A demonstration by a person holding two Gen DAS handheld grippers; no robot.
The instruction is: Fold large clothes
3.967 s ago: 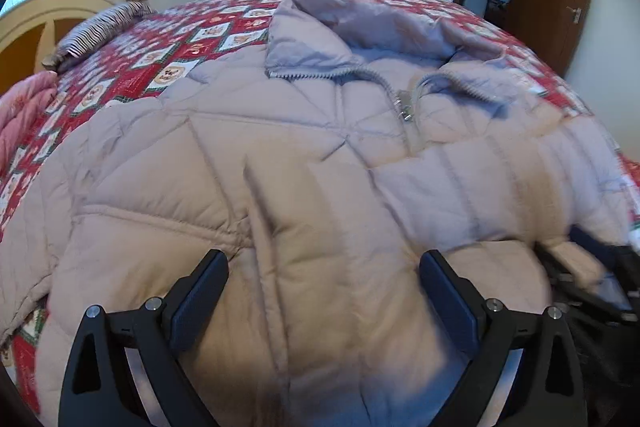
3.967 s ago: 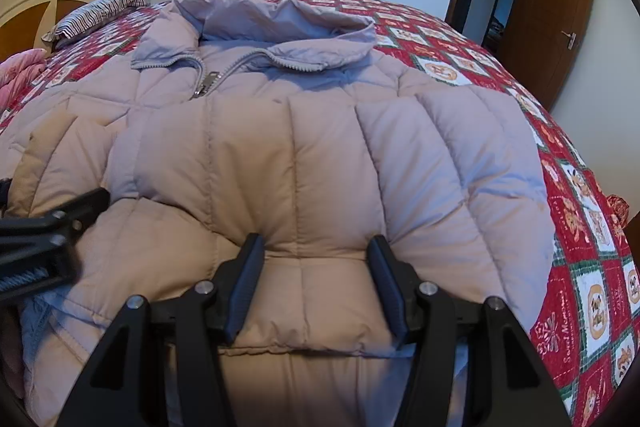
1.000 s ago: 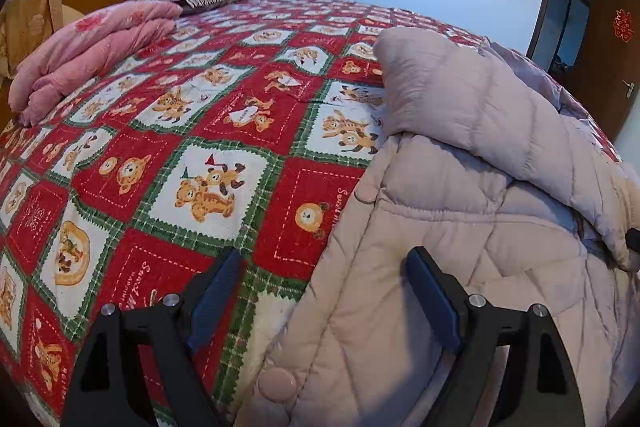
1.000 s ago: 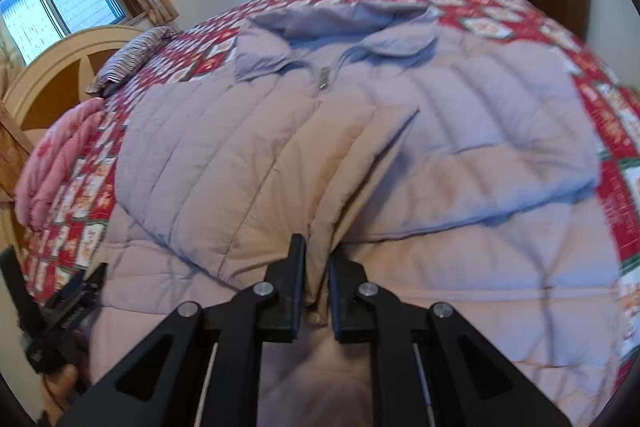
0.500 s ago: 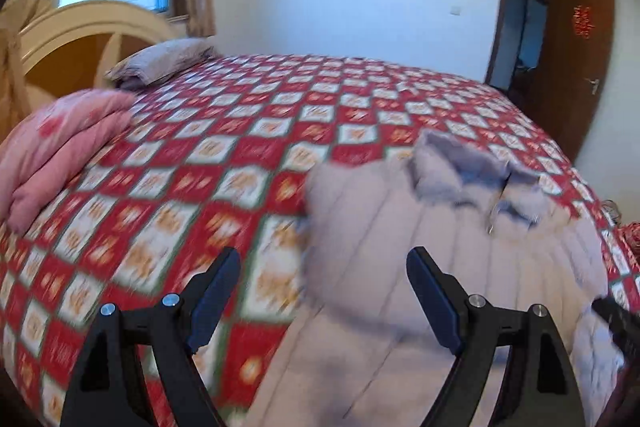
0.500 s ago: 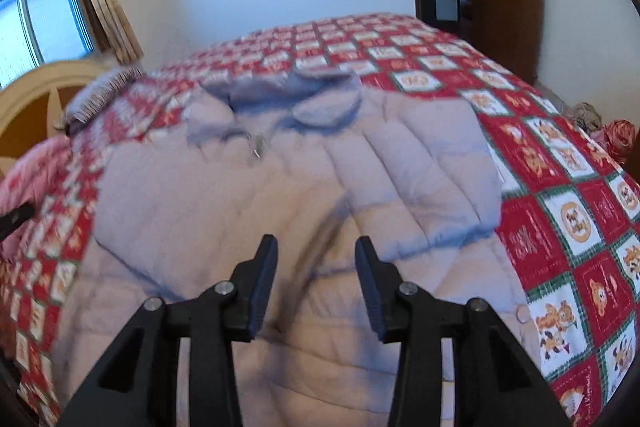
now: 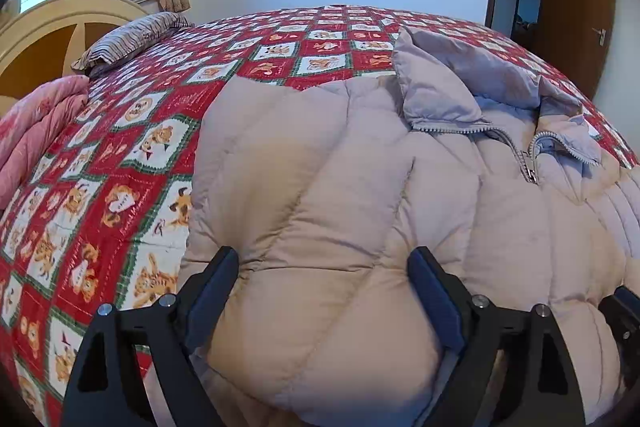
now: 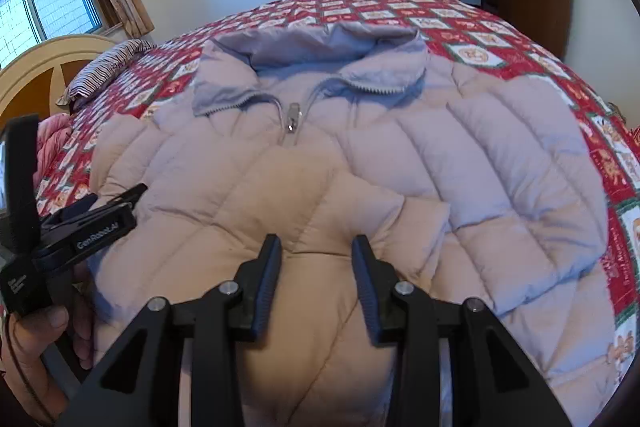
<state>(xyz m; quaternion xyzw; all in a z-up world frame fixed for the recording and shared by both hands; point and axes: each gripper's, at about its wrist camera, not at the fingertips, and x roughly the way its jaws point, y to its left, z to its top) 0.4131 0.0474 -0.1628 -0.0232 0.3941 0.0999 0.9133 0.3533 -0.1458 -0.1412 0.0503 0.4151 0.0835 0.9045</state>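
Jacket: the puffy down jacket (image 8: 360,167) lies front-up on the bed (image 7: 120,167), zipped, its collar (image 8: 312,43) toward the far wall.
Landmark: the zipper pull (image 8: 294,119) below the collar.
Done so far: both sleeves look folded in across the chest; one sleeve end (image 8: 424,223) rests just below and right of the zipper pull, and the other side's fold lies under the left claw (image 7: 322,267).
Left to do: judging by the long body reaching from the zipper pull to the near edge, the hem still needs folding up toward the collar.
Left claw: jaws wide and opening, pointing steeply down over the folded panel, well left of and below the zipper pull; nothing pinched.
Right claw: the right claw (image 8: 316,259) has its jaws partly apart, gripping nothing, directly below the zipper pull.
Hand: a hand (image 8: 36,339) carries the left tool.
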